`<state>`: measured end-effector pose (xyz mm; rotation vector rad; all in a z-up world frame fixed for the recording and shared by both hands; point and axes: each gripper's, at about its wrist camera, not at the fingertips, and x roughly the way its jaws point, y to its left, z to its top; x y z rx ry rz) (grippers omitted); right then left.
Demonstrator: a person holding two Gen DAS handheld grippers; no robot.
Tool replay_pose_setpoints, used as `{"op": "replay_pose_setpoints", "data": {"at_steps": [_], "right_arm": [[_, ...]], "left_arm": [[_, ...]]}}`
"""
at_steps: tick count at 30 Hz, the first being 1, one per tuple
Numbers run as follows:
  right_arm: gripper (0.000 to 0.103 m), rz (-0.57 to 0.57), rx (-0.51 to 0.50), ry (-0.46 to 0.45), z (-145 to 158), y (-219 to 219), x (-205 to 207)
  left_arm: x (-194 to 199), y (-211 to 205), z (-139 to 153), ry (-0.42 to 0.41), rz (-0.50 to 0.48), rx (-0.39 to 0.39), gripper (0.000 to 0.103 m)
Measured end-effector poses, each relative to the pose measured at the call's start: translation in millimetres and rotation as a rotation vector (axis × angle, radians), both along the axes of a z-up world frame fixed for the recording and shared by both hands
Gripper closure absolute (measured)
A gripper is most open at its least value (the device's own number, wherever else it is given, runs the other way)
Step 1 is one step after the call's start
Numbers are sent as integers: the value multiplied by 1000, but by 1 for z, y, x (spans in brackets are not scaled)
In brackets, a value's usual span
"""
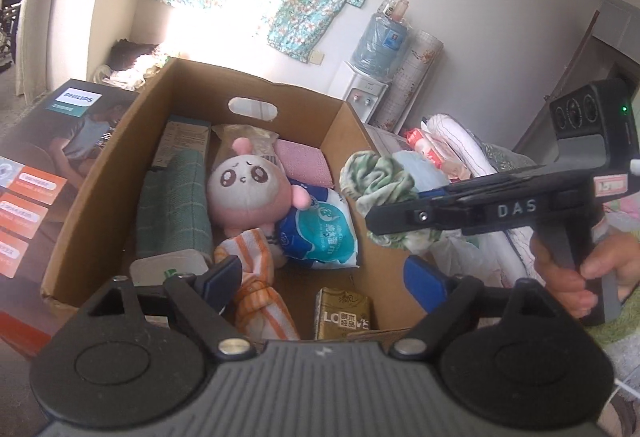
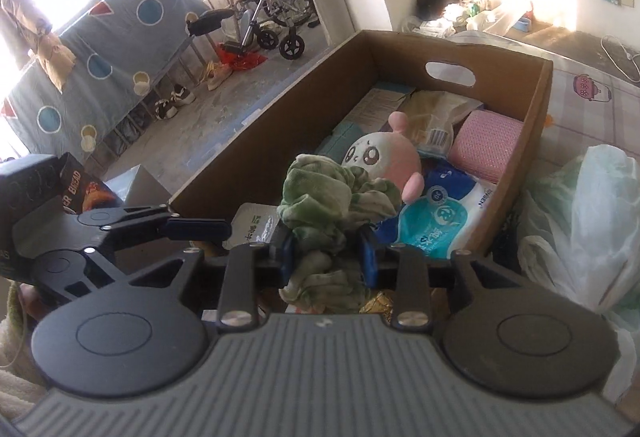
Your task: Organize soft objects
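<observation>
Green rag (image 2: 336, 205) in right fingers (image 2: 285, 257), cardboard box (image 2: 536, 125) behind

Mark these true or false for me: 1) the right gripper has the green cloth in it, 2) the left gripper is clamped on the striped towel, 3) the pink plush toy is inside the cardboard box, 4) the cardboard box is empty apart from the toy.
1) True. The right gripper has the green cloth bunched between its fingers, held above the near end of the cardboard box.
2) False. The left gripper is open wide; the striped towel lies loose between its fingers inside the box.
3) True. The pink plush toy lies in the middle of the box.
4) False. A wipes pack, a pink sponge and a gold packet are in there too.
</observation>
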<state>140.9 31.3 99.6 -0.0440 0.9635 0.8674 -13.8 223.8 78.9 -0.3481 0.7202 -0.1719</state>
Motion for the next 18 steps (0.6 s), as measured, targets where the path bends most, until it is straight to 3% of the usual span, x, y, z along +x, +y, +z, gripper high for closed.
{"op": "replay_pose_setpoints", "data": {"at_steps": [3, 5, 7, 12, 15, 18], "right_arm": [[55, 41, -102, -30, -17, 32, -1], [50, 43, -173, -55, -29, 45, -2], [48, 33, -181, -47, -36, 48, -2], [40, -79, -39, -16, -30, 22, 2], [32, -196, 79, -35, -18, -9, -5], [25, -325, 131, -95, -6, -43, -26]], "left_arm": [[-13, 8, -2, -1, 64, 19, 12], [-17, 9, -5, 23, 90, 29, 12], [-24, 9, -5, -8, 92, 45, 12], [-28, 2, -1, -13, 107, 62, 12], [-29, -4, 3, -38, 122, 54, 8], [-32, -13, 7, -62, 158, 77, 2]]}}
